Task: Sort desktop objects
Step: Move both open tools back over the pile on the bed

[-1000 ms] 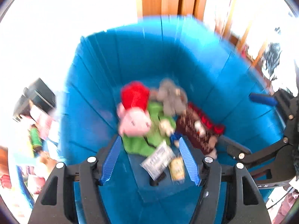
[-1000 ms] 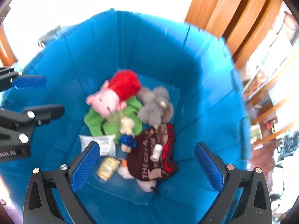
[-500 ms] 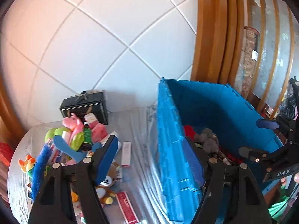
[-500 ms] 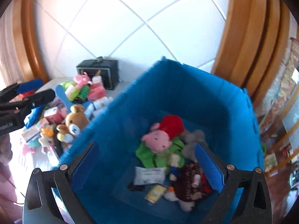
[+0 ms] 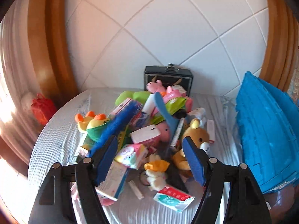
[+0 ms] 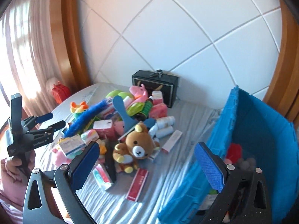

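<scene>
The pile of toys and boxes lies heaped in the middle of the table, straight ahead of my left gripper, whose jaws stand open and empty just short of it. The teddy bear sits at the pile's right edge, ahead of my right gripper, also open and empty. Farthest right stands the blue bin, beside my right jaw. My left gripper looks nearer the heap.

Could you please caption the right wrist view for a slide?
Open right hand-held gripper above toy pile with teddy bear, blue crate at right.
</scene>
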`<state>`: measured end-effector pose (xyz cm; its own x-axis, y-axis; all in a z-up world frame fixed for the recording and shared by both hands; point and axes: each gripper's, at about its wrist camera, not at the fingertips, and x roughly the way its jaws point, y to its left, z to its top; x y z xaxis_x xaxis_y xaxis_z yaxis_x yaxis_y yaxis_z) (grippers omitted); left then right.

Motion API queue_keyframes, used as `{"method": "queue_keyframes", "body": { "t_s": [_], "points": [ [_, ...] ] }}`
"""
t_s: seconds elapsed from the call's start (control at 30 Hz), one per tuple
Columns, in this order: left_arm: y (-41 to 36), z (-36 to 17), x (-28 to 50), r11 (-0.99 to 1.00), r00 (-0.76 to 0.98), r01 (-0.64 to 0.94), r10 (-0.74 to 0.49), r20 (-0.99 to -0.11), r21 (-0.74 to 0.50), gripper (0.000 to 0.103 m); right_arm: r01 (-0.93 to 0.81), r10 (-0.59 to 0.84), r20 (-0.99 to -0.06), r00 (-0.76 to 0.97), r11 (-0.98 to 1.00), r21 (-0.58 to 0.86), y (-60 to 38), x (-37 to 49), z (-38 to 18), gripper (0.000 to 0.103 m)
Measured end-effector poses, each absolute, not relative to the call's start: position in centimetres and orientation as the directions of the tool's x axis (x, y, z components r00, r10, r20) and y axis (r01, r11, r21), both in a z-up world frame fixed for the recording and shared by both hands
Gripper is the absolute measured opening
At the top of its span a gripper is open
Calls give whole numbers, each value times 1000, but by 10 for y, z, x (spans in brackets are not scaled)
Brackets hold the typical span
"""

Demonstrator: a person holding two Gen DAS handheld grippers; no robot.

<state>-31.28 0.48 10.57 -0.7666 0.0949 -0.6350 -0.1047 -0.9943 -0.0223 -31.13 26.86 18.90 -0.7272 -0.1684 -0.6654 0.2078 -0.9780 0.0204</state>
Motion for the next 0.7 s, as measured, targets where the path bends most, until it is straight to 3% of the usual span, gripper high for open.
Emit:
{"method": "queue_keyframes", "body": {
  "t_s": [0.27,0.5,0.7],
  "points": [
    [-85,40,-308,-1000,-696,22,-19,-718,5,71,246,-233,-737,-635,-965,94,213,-340,114,103],
    [-141,-28,-296,-998,-594,67,-53,-803,17,71,221,-233,-830,-507,-966,135,197,-353,31,103],
    [-167,-74,-288,-994,-509,104,-15,-861,-44,71,178,-181,-892,-413,-977,116,187,-355,-32,103]
  ]
}}
